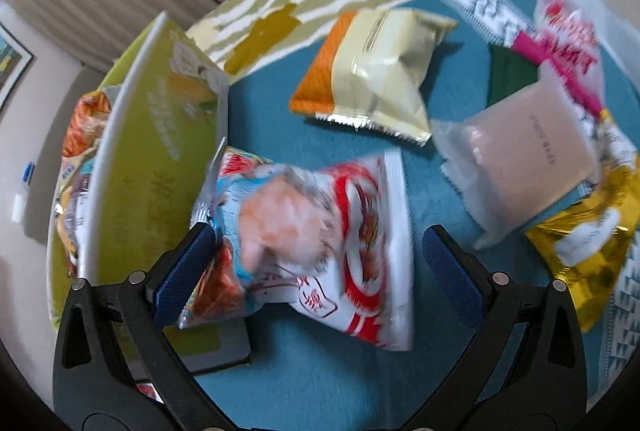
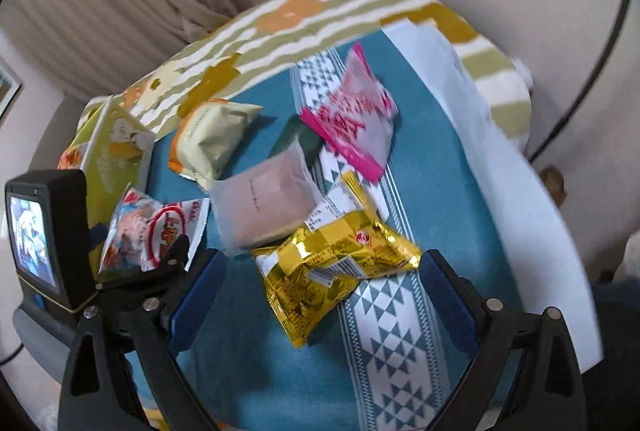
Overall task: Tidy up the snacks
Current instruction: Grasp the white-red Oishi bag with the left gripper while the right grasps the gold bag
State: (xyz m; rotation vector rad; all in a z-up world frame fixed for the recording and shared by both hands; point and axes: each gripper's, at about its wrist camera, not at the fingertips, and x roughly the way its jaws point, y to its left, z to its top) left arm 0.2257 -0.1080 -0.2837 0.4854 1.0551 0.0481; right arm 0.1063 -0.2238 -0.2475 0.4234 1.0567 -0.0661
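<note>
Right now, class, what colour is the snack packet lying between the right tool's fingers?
Shiny gold with white label patches: the packet shows best in the right wrist view.

Your red-white snack bag [image 1: 304, 243] is motion-blurred, print unreadable. Green box [image 1: 160, 151] hides most of the packets [image 1: 80, 135] inside it. Pink packet [image 1: 568, 43] smeared, partly behind the frosted pouch [image 1: 528, 159]. Gold bag [image 1: 592, 251] cut by frame edge. Dark green item [image 2: 300, 139] mostly covered, can't ID.
</note>
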